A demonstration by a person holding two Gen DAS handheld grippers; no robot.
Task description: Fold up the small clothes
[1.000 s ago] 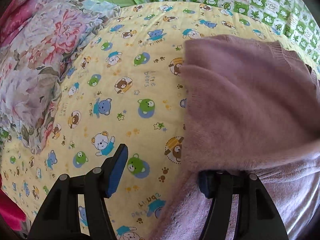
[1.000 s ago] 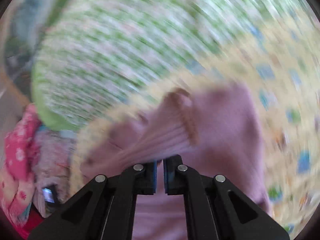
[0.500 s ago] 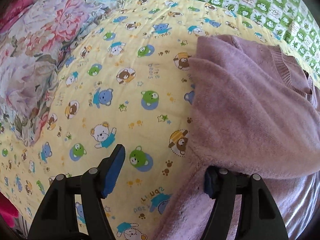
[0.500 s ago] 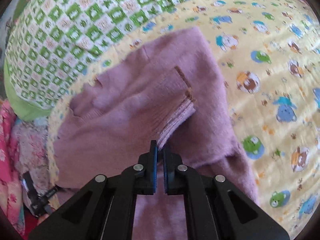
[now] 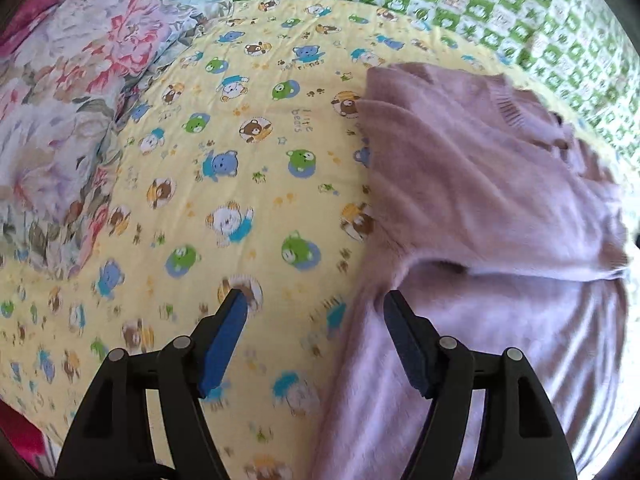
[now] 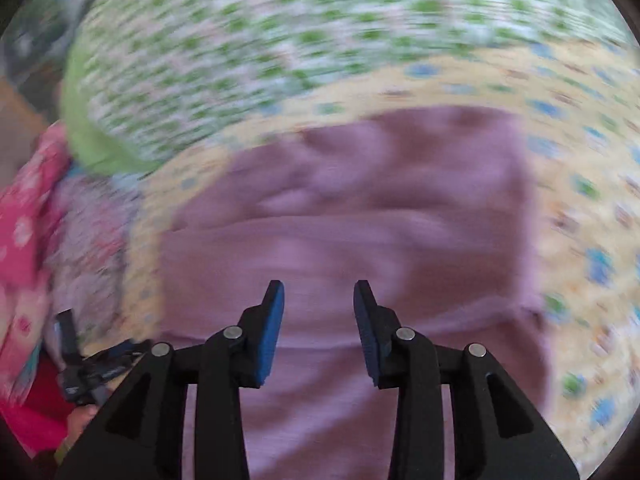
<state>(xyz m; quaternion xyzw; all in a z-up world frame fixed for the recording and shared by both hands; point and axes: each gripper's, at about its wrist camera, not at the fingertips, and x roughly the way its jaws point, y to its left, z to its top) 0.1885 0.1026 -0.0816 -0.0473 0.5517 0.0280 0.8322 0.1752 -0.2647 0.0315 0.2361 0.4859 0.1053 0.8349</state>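
A fuzzy mauve sweater (image 5: 480, 184) lies on a yellow bear-print sheet (image 5: 248, 152), one sleeve folded across its body. My left gripper (image 5: 314, 302) hovers open over the sweater's left edge, its right finger above the knit and its left finger above the sheet, with nothing gripped. In the blurred right wrist view the same sweater (image 6: 360, 216) fills the middle. My right gripper (image 6: 319, 292) hangs above it with its jaws opening and nothing between them. The left gripper (image 6: 80, 364) shows at that view's lower left edge.
A floral quilt (image 5: 68, 92) is bunched along the left of the sheet. A green-and-white checked blanket (image 5: 500, 4) lies behind the sweater, with pink fabric (image 6: 24, 240) at the far left.
My right gripper has let go of the sleeve cuff, opened and pulled back above the sweater. The left gripper drew back and up a little, so more of the sheet shows.
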